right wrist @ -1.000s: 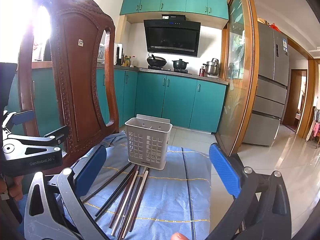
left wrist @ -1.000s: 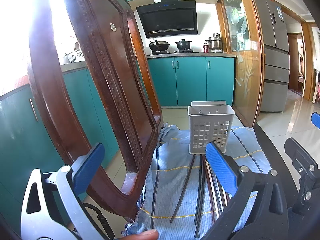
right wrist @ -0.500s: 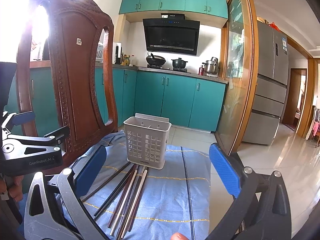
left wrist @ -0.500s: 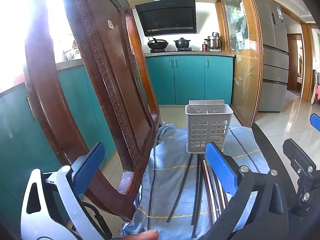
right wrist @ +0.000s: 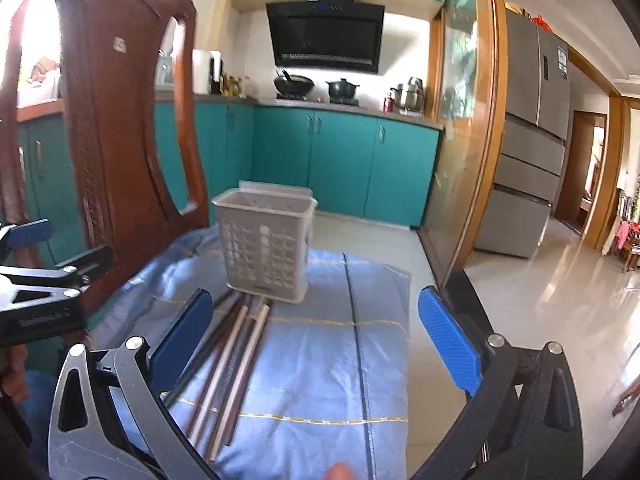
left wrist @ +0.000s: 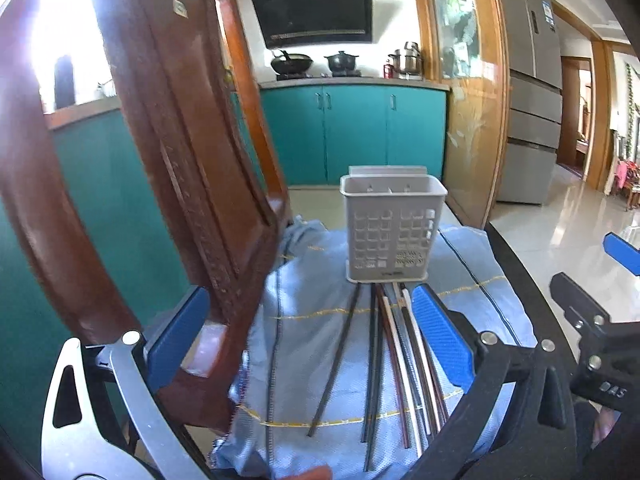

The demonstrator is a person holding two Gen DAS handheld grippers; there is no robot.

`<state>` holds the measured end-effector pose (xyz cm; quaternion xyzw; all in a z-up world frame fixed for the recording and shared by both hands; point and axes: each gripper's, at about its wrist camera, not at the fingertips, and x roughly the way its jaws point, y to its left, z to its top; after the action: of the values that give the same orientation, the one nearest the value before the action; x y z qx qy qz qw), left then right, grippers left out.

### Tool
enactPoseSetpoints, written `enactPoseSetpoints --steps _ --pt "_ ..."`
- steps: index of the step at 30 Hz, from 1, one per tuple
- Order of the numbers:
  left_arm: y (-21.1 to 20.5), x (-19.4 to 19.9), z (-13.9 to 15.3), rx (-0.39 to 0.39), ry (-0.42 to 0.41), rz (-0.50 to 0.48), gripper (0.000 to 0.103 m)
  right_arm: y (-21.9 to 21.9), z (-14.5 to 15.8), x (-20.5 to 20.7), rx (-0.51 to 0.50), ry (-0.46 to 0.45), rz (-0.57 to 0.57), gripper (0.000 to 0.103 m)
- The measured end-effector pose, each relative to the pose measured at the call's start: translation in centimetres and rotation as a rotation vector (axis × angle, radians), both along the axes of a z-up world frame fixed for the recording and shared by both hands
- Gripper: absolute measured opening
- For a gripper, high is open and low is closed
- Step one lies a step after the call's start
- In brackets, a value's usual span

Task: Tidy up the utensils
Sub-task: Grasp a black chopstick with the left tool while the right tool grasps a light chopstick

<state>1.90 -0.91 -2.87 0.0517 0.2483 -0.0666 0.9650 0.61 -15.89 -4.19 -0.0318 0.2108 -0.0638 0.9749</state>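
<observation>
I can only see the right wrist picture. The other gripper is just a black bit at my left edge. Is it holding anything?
Observer: No. The left gripper is open and empty, pointed at the chopsticks.
Visitor: A blue pad covers some of the sticks for me. Are they all in one bundle?
Observer: Not quite. One thin dark chopstick lies splayed out to the left of the bundle.
Visitor: Is that big chair near the other gripper?
Observer: Yes. The wooden chair fills the space just beyond its left finger.
</observation>
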Motion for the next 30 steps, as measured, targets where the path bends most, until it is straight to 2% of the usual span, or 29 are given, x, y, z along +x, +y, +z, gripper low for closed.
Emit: enactPoseSetpoints --steps 2,4,6,8,12,14,17,19,21,24,25,27,30 --pt "-0.5 1.0 -1.0 -0.002 0.033 -0.025 0.098 -0.2 -1.0 1.0 0.007 0.038 0.017 0.099" --pt "-1.0 2.0 -2.3 0.011 0.065 -0.063 0.078 -0.3 -2.6 2.6 0.041 0.106 0.076 0.085" --pt "-1.5 4.2 -3.9 0.008 0.151 -0.127 0.039 -0.4 -4.3 4.6 0.072 0.177 0.103 0.052" --pt "-1.9 6.2 -5.0 -0.008 0.214 -0.175 0.023 -0.5 -6.0 6.9 0.118 0.242 0.137 0.035" --pt "-3.9 12.0 -7.5 0.079 0.317 -0.226 0.015 0.0 -9.1 12.7 0.257 0.393 0.234 0.031" --pt "-4.2 14.8 -8.5 0.056 0.390 -0.233 0.015 0.7 -10.6 15.5 0.263 0.470 0.244 0.030" --pt "-4.4 16.9 -9.6 0.079 0.410 -0.222 0.015 1.9 -12.4 17.9 0.278 0.571 0.254 0.029" --pt "-4.1 17.5 -10.3 0.050 0.437 -0.232 0.015 2.0 -13.7 18.6 0.297 0.612 0.243 0.029" --pt "-3.3 17.9 -11.1 -0.014 0.477 -0.255 0.015 1.7 -14.1 18.5 0.314 0.607 0.239 0.018" --pt "-2.8 18.4 -12.3 -0.003 0.504 -0.230 0.015 0.4 -14.2 18.2 0.393 0.613 0.265 0.013" --pt "-2.7 18.8 -12.5 -0.002 0.505 -0.232 0.016 0.2 -14.1 17.9 0.391 0.608 0.264 0.008" --pt "-2.6 18.8 -12.8 -0.009 0.512 -0.240 0.017 -0.4 -13.7 17.5 0.362 0.594 0.246 0.008" --pt "-2.6 18.7 -13.6 -0.003 0.536 -0.242 0.017 -1.6 -13.2 17.2 0.376 0.572 0.227 0.008"
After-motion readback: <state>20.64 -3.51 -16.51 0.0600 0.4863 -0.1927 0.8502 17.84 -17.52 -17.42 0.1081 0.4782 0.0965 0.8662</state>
